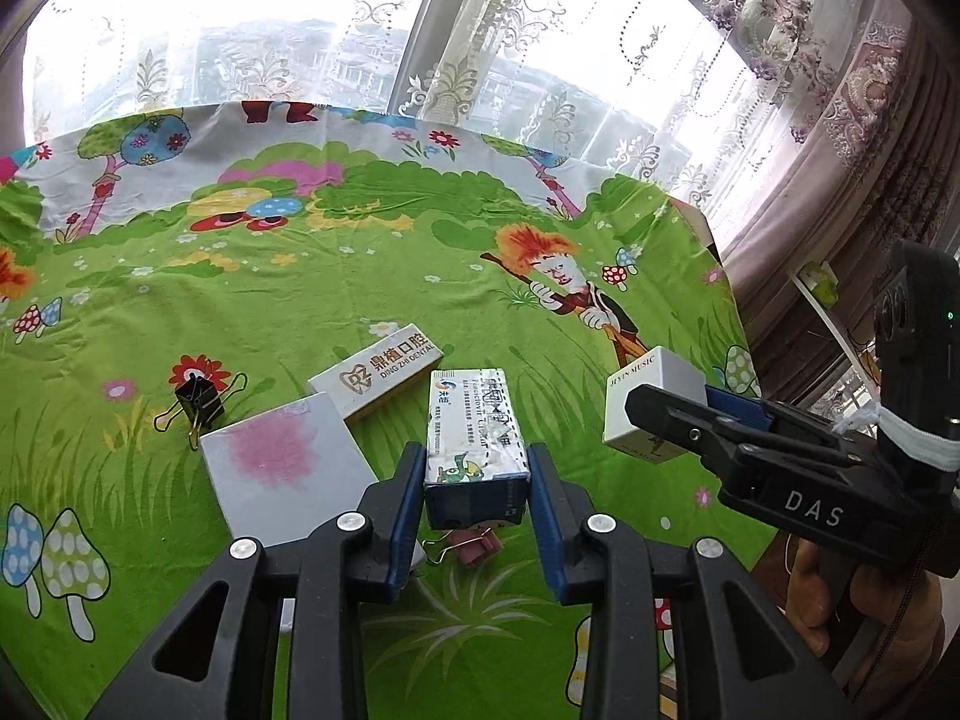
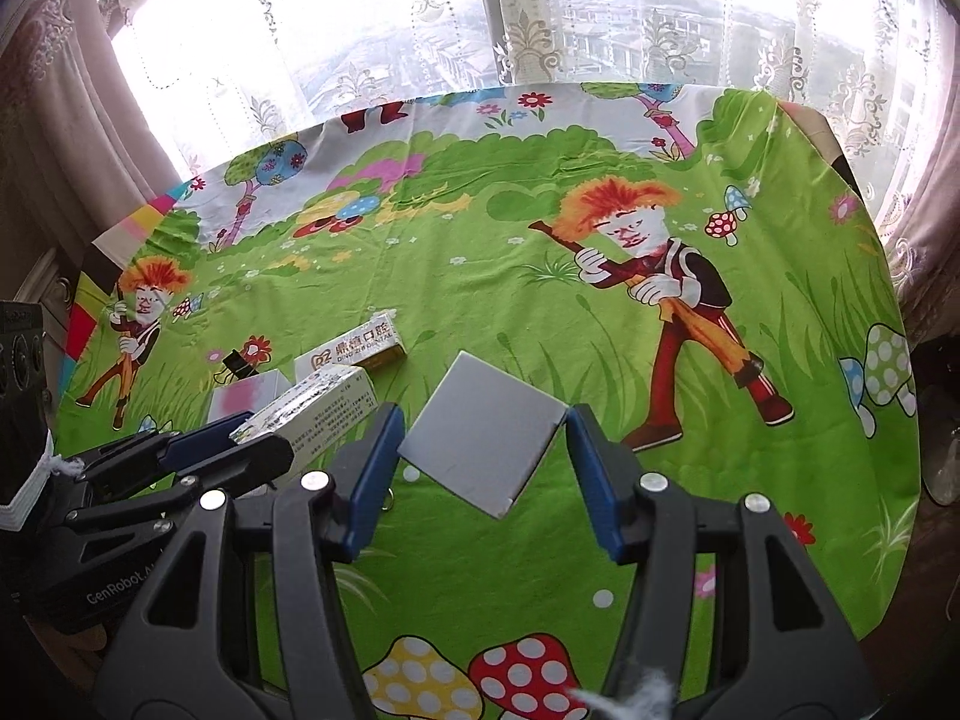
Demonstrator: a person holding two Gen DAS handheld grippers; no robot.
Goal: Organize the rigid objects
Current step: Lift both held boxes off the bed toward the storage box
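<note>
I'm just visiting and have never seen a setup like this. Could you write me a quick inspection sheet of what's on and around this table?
Surface: cartoon tablecloth, green meadow print, covering the table.
Job's things: medicine box and white cube box held up; dental box and pink-stained white box lying side by side on the cloth.
Clutter: black binder clip left of the boxes; pink clip under the medicine box.
Grippers: left tongs clamp the medicine box; right tongs clamp the white cube box at two corners.
Cables: nothing seen.
Surroundings: lace curtains, a bright window with buildings beyond.
</note>
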